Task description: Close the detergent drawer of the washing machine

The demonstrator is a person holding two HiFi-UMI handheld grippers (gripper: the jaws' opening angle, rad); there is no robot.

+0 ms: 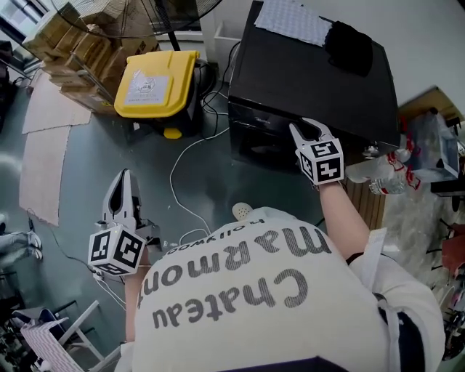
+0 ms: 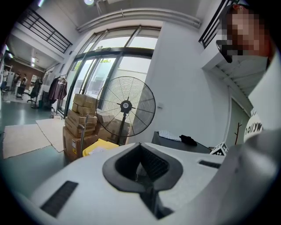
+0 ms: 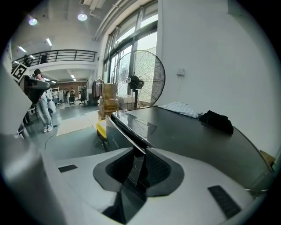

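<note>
the glossy black detergent drawer (image 3: 126, 128) sits at the top front edge of the boxy black washing machine (image 1: 290, 73), upper centre-right in the head view. the right gripper (image 1: 305, 132) has its fingers clamped on the drawer's thin panel. the left gripper (image 1: 124, 178), lower left, has its fingers together and holds nothing.

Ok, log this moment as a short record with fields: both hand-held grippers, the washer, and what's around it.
right hand-held gripper: at the washer's top front edge, jaws closed on a thin dark panel, apparently the drawer front
left hand-held gripper: held low, away from the washer, shut, empty
washer: black; white cloth and dark item on top
nearby: yellow bin, white cable
behind: fan, boxes
</note>
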